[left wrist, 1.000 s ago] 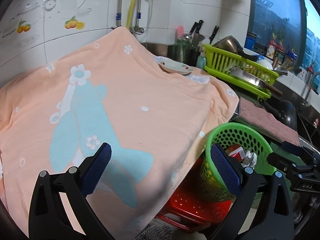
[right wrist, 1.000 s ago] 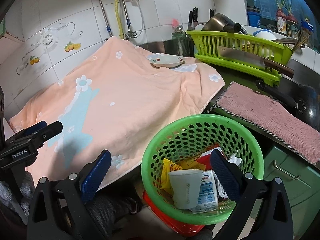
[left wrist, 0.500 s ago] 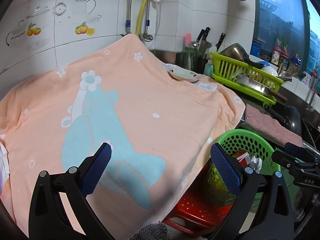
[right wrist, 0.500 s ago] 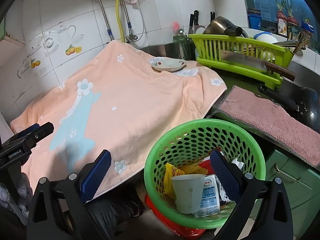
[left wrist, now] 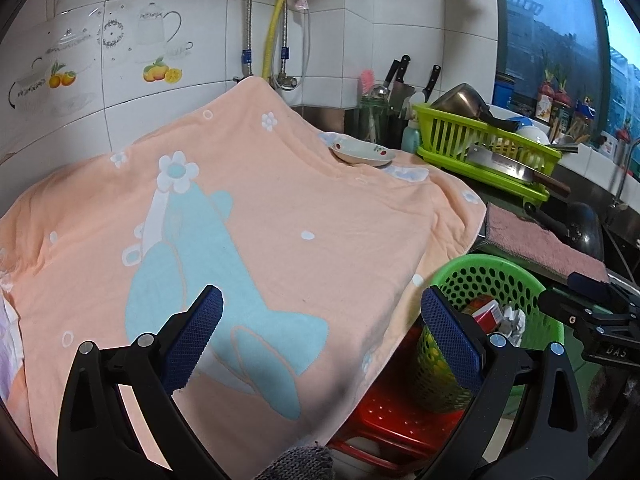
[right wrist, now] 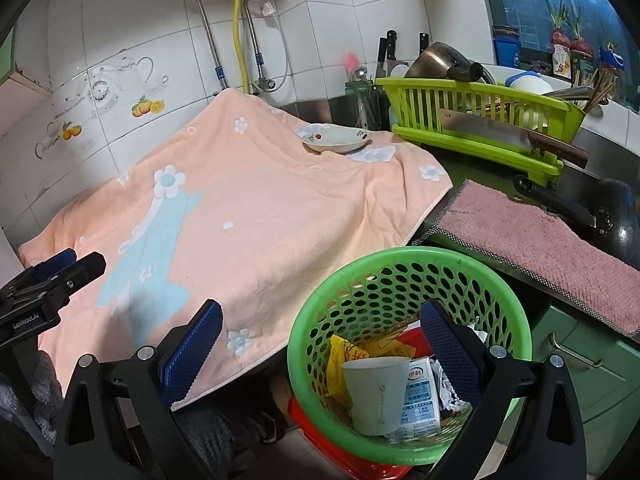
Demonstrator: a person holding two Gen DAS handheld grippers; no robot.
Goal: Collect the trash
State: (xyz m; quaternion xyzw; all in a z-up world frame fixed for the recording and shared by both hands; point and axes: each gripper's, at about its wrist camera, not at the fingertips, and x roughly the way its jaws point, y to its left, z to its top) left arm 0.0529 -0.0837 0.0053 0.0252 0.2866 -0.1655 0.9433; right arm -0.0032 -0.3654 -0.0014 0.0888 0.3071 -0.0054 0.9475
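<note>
Trash basket (right wrist: 408, 280) is being approached by the right gripper (right wrist: 320, 336).
Both grippers' fingers are being held wide, empty; left gripper (left wrist: 320, 320) is being kept over the towel (left wrist: 280, 220).

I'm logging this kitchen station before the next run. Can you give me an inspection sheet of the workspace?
Surface: peach flowered towel covers the counter; no loose trash seen on it.
Job's things: green perforated plastic basket holds a white paper cup, a milk carton and yellow wrappers.
Clutter: shallow patterned dish, lime dish rack with a cleaver, pink mat.
Grippers: left gripper and right gripper open, empty.
Cables: wall hoses.
Surroundings: tiled wall, window.
</note>
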